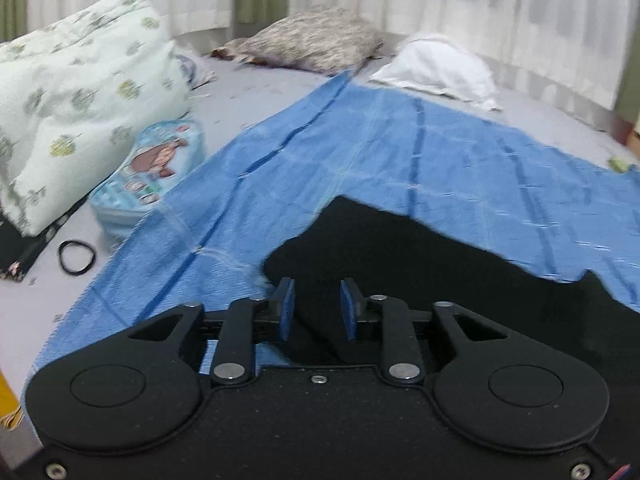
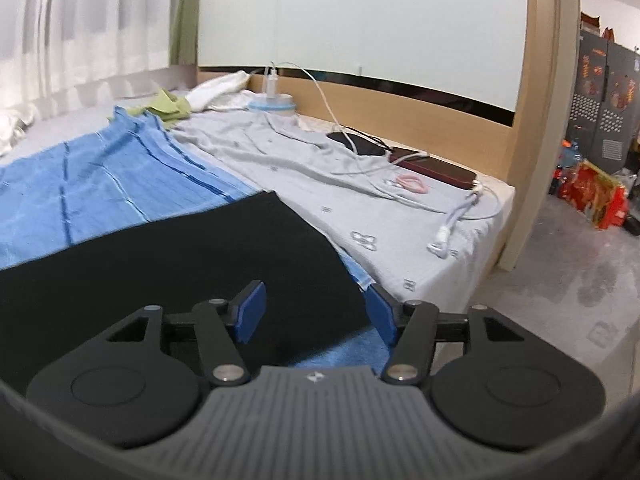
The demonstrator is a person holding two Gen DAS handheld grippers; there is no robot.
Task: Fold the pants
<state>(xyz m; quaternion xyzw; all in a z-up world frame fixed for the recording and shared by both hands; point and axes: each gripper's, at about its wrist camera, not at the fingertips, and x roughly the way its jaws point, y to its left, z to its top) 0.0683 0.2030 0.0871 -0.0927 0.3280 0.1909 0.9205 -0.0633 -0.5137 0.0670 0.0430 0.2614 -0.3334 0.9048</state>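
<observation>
On my far left a floral quilt (image 1: 76,92) sat folded beside a cartoon pouch (image 1: 152,172) and a black hair band (image 1: 77,257). The black pants (image 1: 420,264) lay flat on the blue blanket (image 1: 320,152), near me. My left gripper (image 1: 316,308) stood narrowly parted over the fabric, gripping nothing. My right gripper (image 2: 316,312) gaped wide across the pants' right edge. Farther right, white cables (image 2: 400,184) trailed over the grey sheet (image 2: 304,168).
</observation>
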